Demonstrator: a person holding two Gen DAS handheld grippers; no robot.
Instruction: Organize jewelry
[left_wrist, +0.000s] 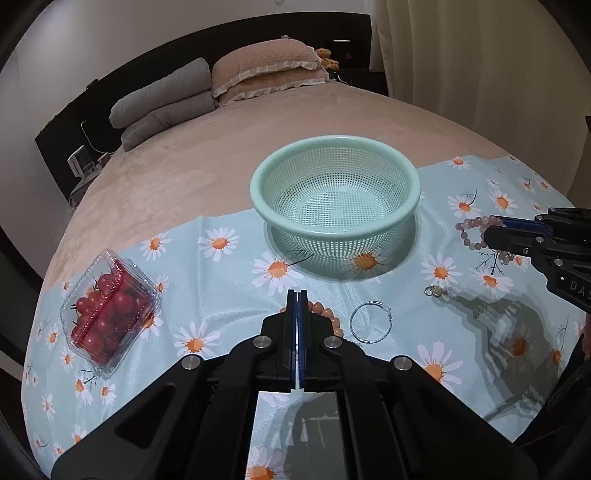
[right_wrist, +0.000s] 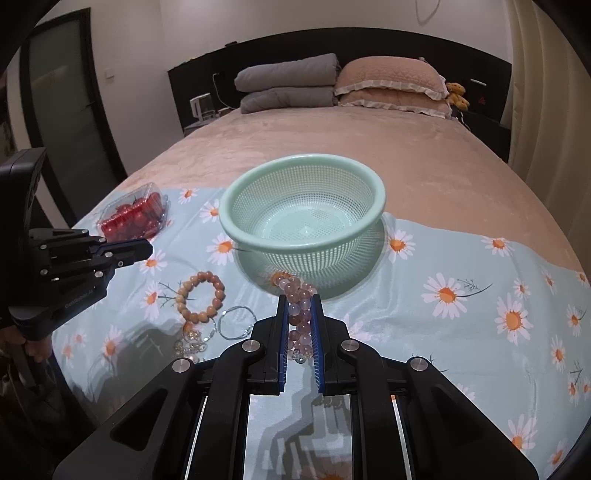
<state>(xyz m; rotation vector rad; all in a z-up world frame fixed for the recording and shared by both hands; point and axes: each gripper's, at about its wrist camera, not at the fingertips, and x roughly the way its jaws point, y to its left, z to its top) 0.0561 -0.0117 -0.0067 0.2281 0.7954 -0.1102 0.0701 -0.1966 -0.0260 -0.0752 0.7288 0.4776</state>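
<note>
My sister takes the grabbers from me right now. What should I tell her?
Right gripper: shut on the pink bead bracelet, just in front of the green basket.
Left gripper: shut, holding nothing, hovering over the flowered cloth.
Still on the cloth: the tan bead bracelet, the thin silver hoop, and some small shiny pieces.
Done: nothing is in the basket yet.
Left: put the pink bracelet in the basket, then probably the other jewelry. The box of tomatoes is not jewelry, so leave it.
</note>
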